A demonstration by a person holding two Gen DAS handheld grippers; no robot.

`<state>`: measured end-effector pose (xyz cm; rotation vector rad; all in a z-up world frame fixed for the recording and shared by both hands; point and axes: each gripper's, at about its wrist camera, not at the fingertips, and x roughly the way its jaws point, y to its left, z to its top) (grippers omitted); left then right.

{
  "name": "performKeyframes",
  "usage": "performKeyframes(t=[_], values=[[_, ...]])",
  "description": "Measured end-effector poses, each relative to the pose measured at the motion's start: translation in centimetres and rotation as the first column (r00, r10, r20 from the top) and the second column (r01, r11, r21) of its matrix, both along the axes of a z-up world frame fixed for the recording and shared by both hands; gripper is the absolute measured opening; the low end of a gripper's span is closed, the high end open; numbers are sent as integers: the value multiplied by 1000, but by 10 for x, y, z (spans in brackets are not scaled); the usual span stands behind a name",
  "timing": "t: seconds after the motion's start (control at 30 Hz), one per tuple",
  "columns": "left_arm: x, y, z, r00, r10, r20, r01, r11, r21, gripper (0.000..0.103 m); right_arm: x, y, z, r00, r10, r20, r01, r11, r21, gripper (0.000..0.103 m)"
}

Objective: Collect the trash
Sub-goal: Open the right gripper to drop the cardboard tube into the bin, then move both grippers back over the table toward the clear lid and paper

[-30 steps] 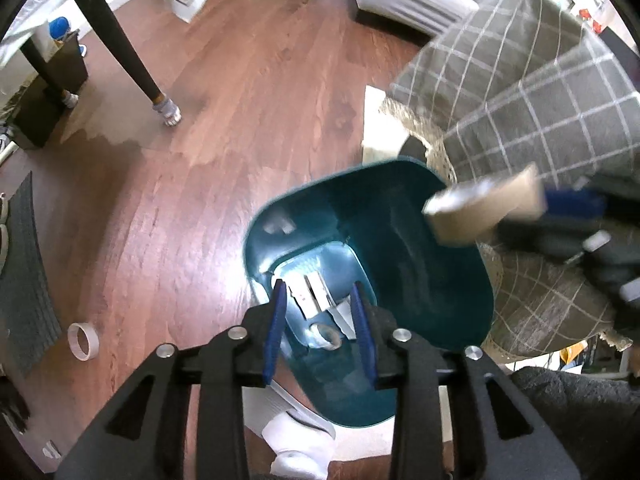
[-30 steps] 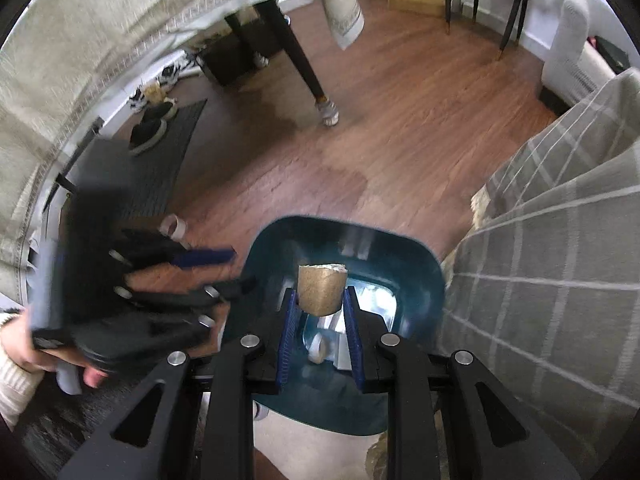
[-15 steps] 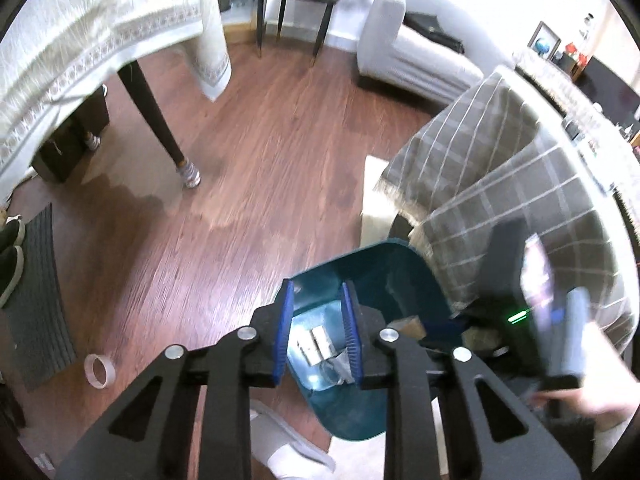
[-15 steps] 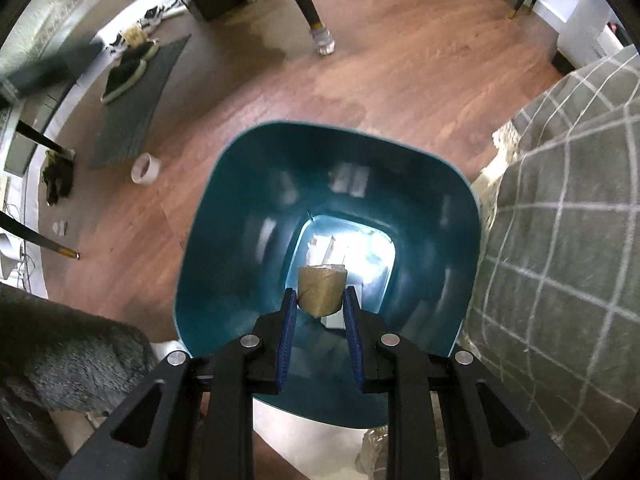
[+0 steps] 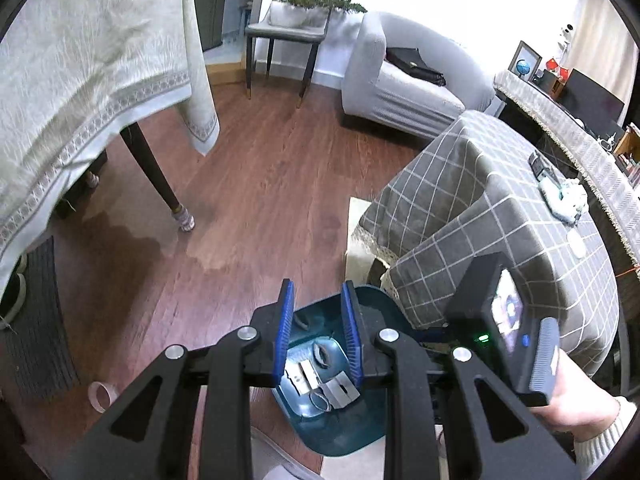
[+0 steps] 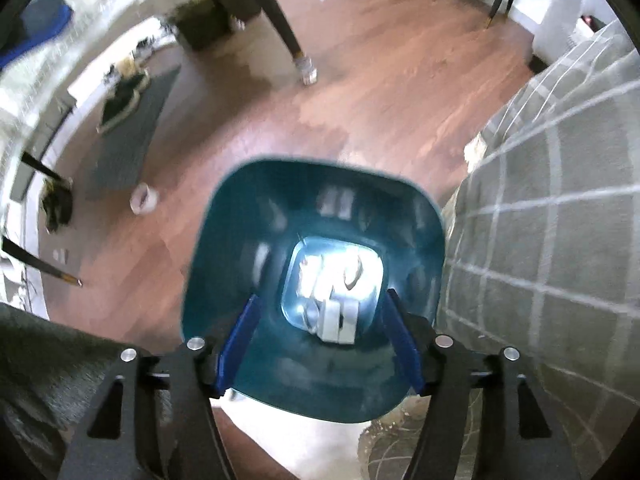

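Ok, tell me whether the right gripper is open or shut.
Open. The right gripper has its blue fingers spread wide above the teal bin, nothing between them.

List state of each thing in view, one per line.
left gripper: jaws open, empty, above the bin
right gripper: jaws wide open, empty, over the bin mouth
teal trash bin: upright on the floor, trash at the bottom
tape roll: lying on the floor, left of the bin

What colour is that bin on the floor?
Dark teal. The bin shows best in the right wrist view.
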<state>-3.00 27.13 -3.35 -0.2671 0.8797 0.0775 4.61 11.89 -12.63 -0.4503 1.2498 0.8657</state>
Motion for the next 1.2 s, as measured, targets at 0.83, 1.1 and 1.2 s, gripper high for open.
performKeyframes(t=[0.83, 1.1, 1.2], values=[[12, -53, 70, 985, -7, 170, -4, 998, 61, 32, 5, -92, 169, 933, -164, 319, 12, 903, 429, 71], [31, -106, 68, 981, -91, 174, 80, 994, 68, 53, 16, -142, 175, 898, -256, 357, 85, 898, 431, 71], [38, -126, 66, 978, -118, 170, 108, 992, 68, 57, 19, -161, 175, 888, -285, 362, 109, 894, 436, 69]])
